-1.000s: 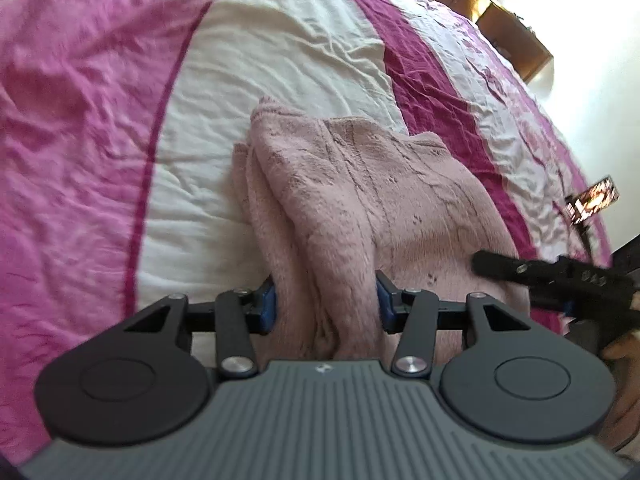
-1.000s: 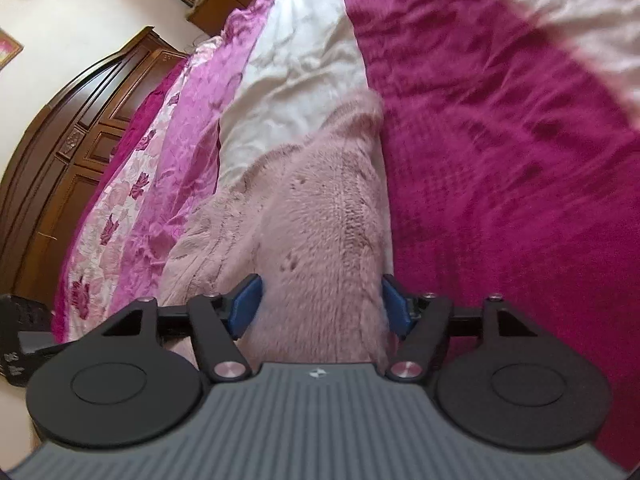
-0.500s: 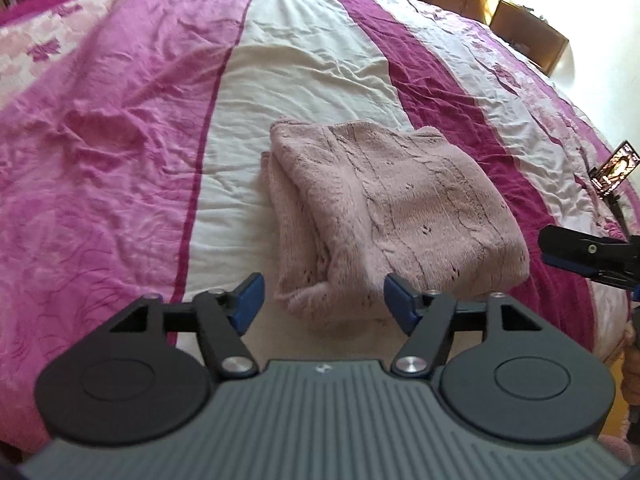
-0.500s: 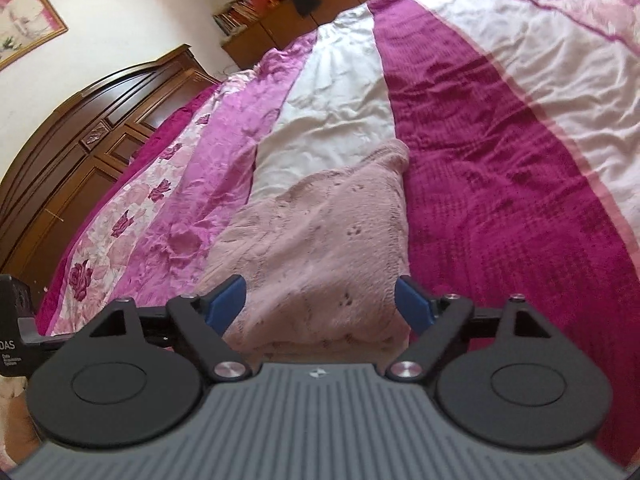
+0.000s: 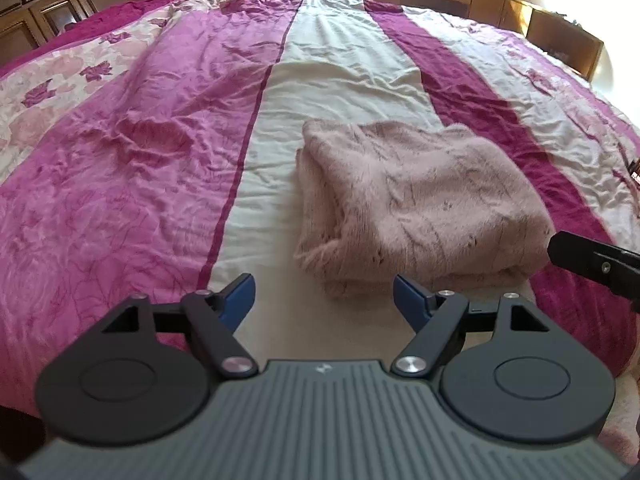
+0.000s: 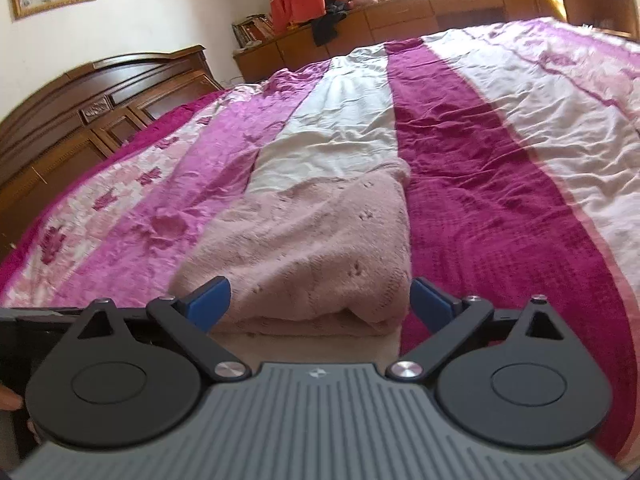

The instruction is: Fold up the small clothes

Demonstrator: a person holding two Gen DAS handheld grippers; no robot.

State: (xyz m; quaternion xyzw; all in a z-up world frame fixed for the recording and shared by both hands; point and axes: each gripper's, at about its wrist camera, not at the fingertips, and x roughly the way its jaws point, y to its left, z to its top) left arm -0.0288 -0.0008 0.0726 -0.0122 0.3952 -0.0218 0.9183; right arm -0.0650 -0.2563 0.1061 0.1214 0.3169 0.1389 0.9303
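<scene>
A fluffy pale pink knitted sweater (image 5: pixel 416 204) lies folded into a thick rectangle on the bed, over the cream and dark magenta stripes. My left gripper (image 5: pixel 324 300) is open, just short of the sweater's near left corner, with nothing between its blue pads. In the right wrist view the same sweater (image 6: pixel 316 248) fills the middle. My right gripper (image 6: pixel 320 304) is open too, its blue pads standing wide on either side of the sweater's near folded edge without touching it. The right gripper's black finger (image 5: pixel 596 264) pokes in at the right edge of the left wrist view.
The bedspread (image 5: pixel 132 168) is striped in pink, cream and magenta with floral bands. A dark wooden headboard (image 6: pixel 80 120) stands at the far left, low wooden cabinets (image 6: pixel 460 12) along the far wall. The bed's near edge lies under both grippers.
Both grippers opened, let go of the sweater and pulled back towards the near edge of the bed. The sweater stays folded where it was laid.
</scene>
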